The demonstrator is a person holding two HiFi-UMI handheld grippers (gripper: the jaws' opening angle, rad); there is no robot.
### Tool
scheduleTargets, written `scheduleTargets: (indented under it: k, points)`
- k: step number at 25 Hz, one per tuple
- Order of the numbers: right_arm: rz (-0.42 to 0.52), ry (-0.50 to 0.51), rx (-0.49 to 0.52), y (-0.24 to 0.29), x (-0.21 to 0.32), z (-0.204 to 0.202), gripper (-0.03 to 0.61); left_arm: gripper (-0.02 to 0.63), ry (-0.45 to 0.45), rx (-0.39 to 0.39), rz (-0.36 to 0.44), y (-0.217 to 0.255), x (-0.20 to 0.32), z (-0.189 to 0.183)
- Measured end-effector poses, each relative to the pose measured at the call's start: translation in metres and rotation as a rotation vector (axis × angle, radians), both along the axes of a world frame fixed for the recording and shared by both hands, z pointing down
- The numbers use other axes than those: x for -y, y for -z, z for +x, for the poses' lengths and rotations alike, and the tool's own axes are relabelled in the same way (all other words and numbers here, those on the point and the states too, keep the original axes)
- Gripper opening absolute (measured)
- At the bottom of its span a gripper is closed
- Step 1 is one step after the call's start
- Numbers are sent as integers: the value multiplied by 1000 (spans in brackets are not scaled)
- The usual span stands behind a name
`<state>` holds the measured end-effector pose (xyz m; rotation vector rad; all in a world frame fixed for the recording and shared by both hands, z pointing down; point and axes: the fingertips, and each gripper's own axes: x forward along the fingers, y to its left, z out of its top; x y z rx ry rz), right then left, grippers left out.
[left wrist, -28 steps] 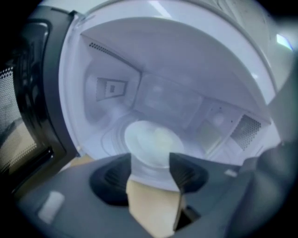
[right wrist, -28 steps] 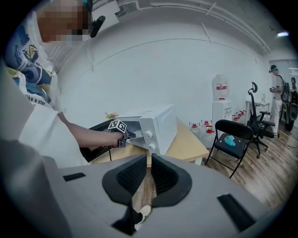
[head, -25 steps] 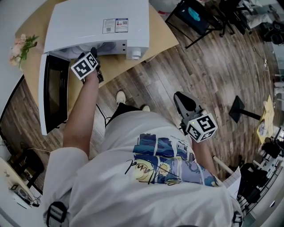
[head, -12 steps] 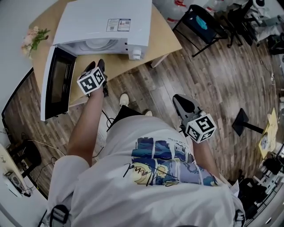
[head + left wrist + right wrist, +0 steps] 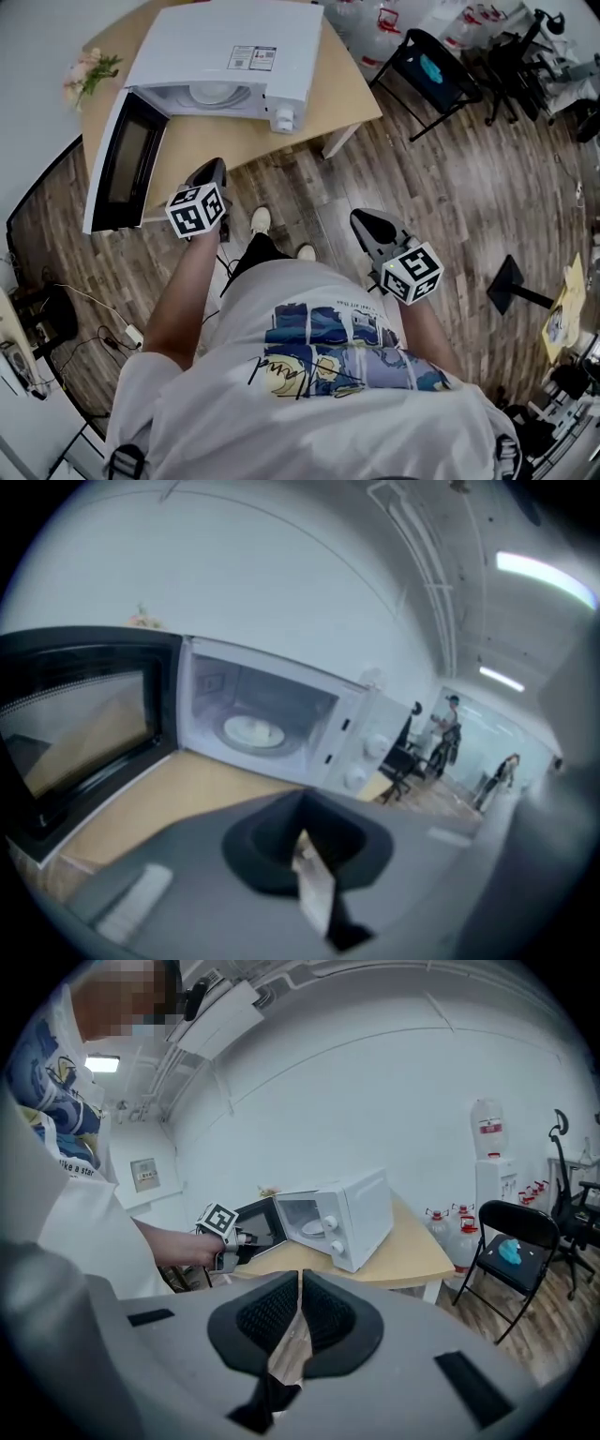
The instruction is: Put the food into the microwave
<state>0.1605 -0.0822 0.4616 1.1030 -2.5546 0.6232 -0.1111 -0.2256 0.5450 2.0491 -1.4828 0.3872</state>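
Food itself is hard to make out. Past the open door (image 5: 127,173), a pale dish (image 5: 251,731) sits inside the microwave (image 5: 225,56) on the table (image 5: 347,94). Left tool (image 5: 210,172) and right tool (image 5: 368,225) are both closed and empty. Probably only shutting the door remains.

Right gripper (image 5: 300,1283): lower centre of the frame, both jaws pressed together with nothing between them.
Microwave (image 5: 361,1206): white, at mid frame, standing on the desk.
Microwave door (image 5: 264,1222): swung open toward the left; something pale and round, perhaps a plate, lies in the cavity.
Desk (image 5: 412,1258): pale wood, corner pointing toward the right.
Left gripper (image 5: 239,1241): left of centre, held in a hand just in front of the open door, marker cube on top.
Chair (image 5: 520,1232): black folding one at the right edge on the wooden floor (image 5: 553,1330), a teal item on its seat.
Water bottles (image 5: 450,1227): beside the chair, against the wall.
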Motion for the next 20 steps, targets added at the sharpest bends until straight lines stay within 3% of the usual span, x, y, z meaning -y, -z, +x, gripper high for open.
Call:
scheduleTargets:
  k: [4, 20]
  points:
    - [11, 39, 17, 0, -5, -2, 15, 8, -51, -50, 35, 14, -30, 18]
    - [15, 133, 22, -6, -31, -2, 12, 8, -210, -69, 75, 36, -108, 74]
